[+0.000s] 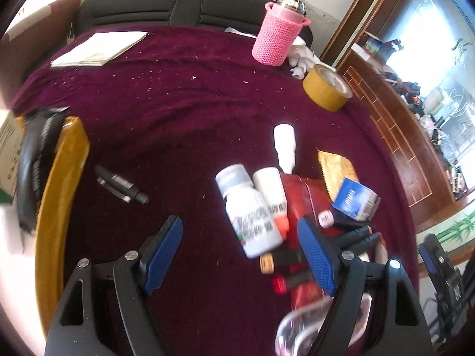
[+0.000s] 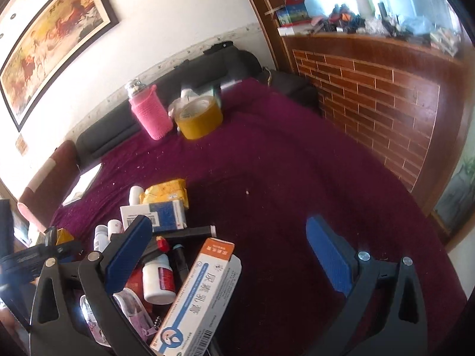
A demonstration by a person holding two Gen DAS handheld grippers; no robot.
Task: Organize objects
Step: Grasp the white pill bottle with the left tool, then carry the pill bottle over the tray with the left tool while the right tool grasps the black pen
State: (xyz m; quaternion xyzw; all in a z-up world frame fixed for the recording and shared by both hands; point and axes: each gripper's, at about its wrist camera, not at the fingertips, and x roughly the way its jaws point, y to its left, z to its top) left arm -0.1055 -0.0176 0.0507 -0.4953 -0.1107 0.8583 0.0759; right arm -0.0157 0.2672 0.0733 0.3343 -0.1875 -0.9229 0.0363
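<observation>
White bottle (image 1: 252,210) lies between the spread left gripper (image 1: 240,249) fingers

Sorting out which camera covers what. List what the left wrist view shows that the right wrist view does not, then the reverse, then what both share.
Only the left wrist view: the black clip-on pen light lying alone on the cloth, and the yellow tray at the left edge.

Only the right wrist view: the long orange-and-white ointment box, the framed horse painting, and the white bottle with a red label.

Both: the pink knit-sleeved bottle, the yellow tape roll, the blue-and-white box and the maroon cloth. Both grippers are open and empty.
</observation>
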